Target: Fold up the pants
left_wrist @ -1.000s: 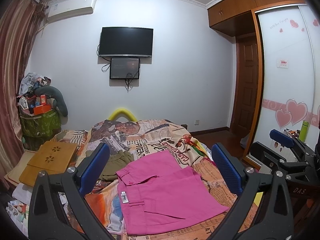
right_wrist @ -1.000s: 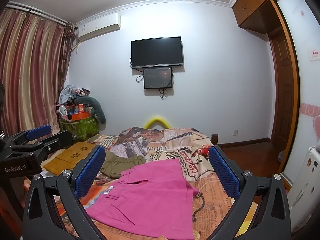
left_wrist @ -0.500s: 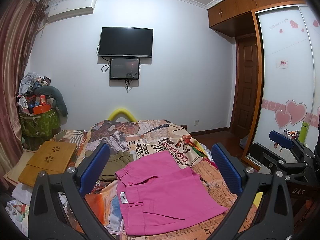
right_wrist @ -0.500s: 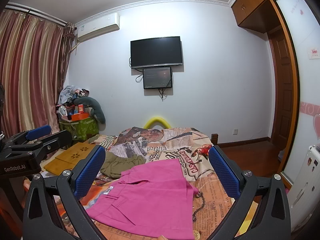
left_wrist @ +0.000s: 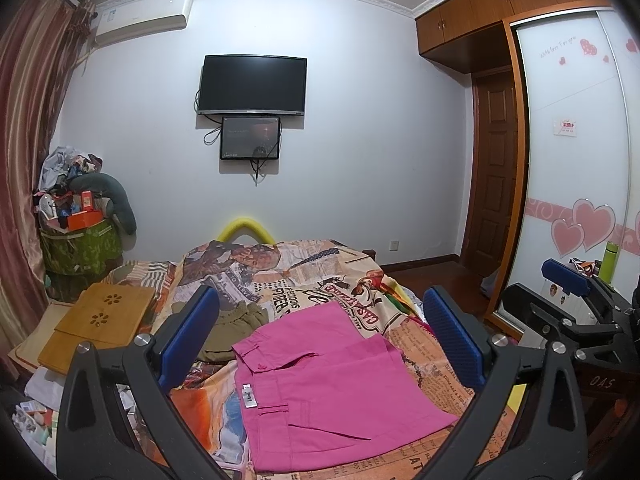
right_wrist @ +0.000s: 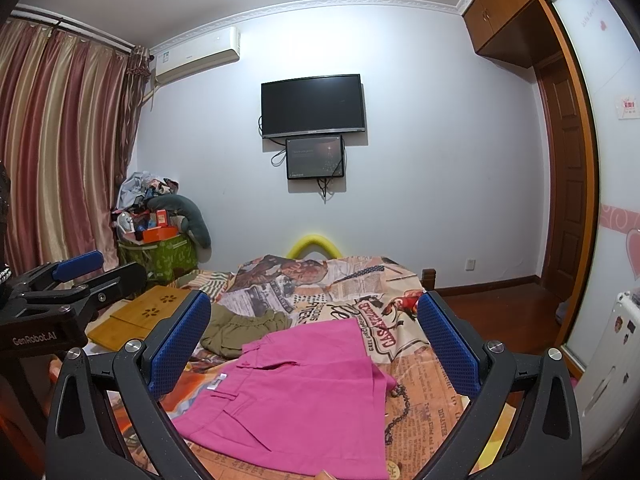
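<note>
Pink pants (left_wrist: 332, 384) lying flat and folded on a bed (left_wrist: 424, 344) with a newspaper-print cover, in the lower centre of the left wrist frame; waistband toward the left of the frame, with a white tag (left_wrist: 249, 395) on it. Same pants (right_wrist: 292, 392) in the lower centre of the right wrist frame, tag at their left edge.

Left gripper (left_wrist: 320, 348) hovering above the pants, blue pads (left_wrist: 188, 336) spread wide to either side of the frame, nothing between them, not touching the cloth. Right gripper (right_wrist: 314, 348) likewise spread wide over the pants, empty, its pads (right_wrist: 180, 344) clear of the fabric. Right gripper also seen at the right edge of the left wrist frame (left_wrist: 568, 312); left gripper at the left edge of the right wrist frame (right_wrist: 72, 292).

Olive garment (left_wrist: 232, 328) bunched just beyond the upper left of the pants, partly behind the left pad; whether touching the pants cannot be told. Wooden board (left_wrist: 100, 324) with flower cut-outs at the left of the bed. Green bin (left_wrist: 80, 252) heaped with clutter in the left corner, beside striped curtains (right_wrist: 60, 160). TV (left_wrist: 253, 85) on the far wall in the upper centre, smaller screen (left_wrist: 250, 138) just beneath it, air conditioner (left_wrist: 144, 16) at upper left. Yellow foam arch (left_wrist: 245, 231) at the far end of the bed. Wooden door (left_wrist: 492, 176) and heart-patterned wardrobe (left_wrist: 576, 184) at right.
</note>
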`<action>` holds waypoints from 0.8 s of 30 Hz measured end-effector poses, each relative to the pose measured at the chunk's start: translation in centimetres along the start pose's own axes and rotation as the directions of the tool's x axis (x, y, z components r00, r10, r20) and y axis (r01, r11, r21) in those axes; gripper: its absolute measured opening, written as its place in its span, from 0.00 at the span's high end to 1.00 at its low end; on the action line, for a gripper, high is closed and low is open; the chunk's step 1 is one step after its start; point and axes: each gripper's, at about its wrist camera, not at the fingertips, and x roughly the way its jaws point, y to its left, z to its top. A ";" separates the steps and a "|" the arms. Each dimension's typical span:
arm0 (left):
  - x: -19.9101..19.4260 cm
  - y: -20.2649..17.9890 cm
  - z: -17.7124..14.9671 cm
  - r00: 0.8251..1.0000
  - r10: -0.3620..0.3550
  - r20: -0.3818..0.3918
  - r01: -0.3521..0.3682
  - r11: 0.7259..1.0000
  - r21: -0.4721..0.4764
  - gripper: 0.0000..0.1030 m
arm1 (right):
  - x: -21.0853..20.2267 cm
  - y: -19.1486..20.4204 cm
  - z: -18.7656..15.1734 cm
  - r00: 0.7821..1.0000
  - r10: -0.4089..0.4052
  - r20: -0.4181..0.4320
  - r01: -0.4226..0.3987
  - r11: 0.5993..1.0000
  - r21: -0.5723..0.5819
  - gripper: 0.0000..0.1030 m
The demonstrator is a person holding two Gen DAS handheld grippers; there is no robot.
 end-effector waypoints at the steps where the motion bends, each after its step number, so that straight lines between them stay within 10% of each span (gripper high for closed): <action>1: 0.1 0.0 0.0 1.000 0.000 -0.001 0.000 1.000 -0.001 0.00 | 0.0 0.0 0.0 1.000 0.000 0.000 0.000 1.000 0.000 0.00; 24: 3.6 0.6 -0.8 0.998 -0.002 -0.058 0.002 1.000 -0.015 0.00 | 2.0 -1.1 -0.6 0.998 -0.039 -0.041 0.038 0.999 -0.004 0.00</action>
